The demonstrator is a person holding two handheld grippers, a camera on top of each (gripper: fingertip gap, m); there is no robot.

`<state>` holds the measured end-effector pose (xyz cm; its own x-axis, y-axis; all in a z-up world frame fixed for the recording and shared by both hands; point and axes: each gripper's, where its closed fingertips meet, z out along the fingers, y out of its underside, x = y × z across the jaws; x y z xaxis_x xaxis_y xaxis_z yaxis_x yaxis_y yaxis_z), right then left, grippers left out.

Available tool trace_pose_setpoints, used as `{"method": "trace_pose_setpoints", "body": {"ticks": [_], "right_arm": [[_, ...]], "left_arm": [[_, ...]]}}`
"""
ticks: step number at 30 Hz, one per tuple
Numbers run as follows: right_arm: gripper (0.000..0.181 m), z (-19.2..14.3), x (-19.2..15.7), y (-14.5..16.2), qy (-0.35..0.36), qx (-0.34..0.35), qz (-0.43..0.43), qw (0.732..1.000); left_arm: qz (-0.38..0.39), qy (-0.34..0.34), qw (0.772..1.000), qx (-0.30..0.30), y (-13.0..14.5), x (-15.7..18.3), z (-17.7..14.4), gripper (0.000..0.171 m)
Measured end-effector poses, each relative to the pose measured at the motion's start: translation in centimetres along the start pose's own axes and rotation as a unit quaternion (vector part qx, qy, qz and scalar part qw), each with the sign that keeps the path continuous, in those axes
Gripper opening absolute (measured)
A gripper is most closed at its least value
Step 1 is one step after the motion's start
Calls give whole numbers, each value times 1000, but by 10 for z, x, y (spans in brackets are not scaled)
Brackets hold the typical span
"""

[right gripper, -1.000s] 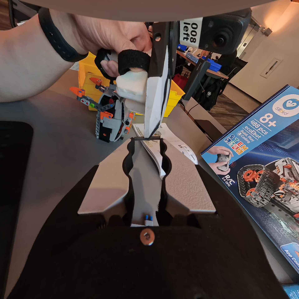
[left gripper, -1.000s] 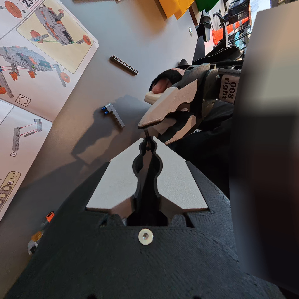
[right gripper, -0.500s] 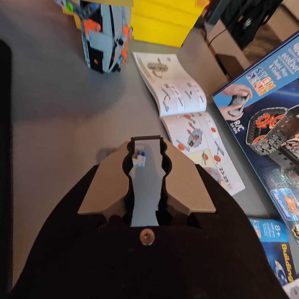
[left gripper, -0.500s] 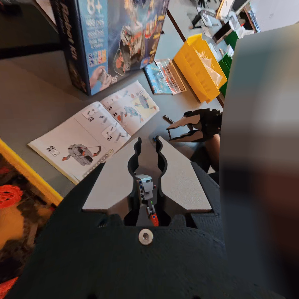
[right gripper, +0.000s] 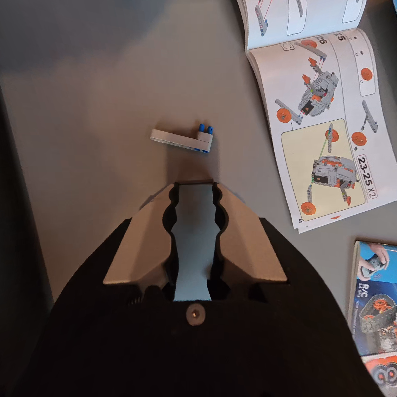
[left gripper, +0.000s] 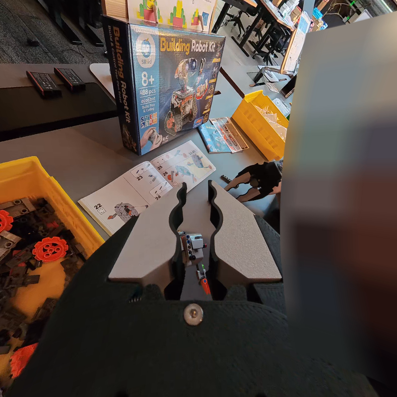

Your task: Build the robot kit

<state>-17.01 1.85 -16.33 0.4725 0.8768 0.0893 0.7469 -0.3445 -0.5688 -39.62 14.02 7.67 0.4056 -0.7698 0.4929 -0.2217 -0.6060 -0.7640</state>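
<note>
Thin black axle [right gripper: 195, 183] clamped across the right claw [right gripper: 195, 184] tips — left claw [left gripper: 196, 188] apart, over a grey model [left gripper: 191, 247]

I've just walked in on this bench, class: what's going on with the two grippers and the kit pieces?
A person works two handheld grippers over a grey table. The right gripper pinches a thin black rod crosswise between its fingertips, just short of a grey beam with blue pins lying on the table. The left gripper is open; a small grey brick model shows in the gap between its fingers, unclamped. An open instruction booklet, the kit box and a yellow parts bin sit nearby.
</note>
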Motion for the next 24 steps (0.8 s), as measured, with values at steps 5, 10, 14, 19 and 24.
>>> {"method": "trace_pose_setpoints", "body": {"ticks": [5,10,14,19,24], "right_arm": [[30,0,0,2,-12,4,22,1000],[36,-1,3,2,4,0,15,1000],[43,-1,1,-6,4,17,-3,1000],[46,-20,12,-32,24,109,4,994],[45,-45,43,-48,97,196,35,975]], "left_arm": [[-4,-22,1000,5,0,-9,-12,19],[-35,-165,986,-7,11,-67,-43,19],[-88,-210,973,-48,34,-101,-61,19],[-158,-231,954,-105,63,-139,-64,18],[-154,-225,958,-90,55,-142,-62,15]]}}
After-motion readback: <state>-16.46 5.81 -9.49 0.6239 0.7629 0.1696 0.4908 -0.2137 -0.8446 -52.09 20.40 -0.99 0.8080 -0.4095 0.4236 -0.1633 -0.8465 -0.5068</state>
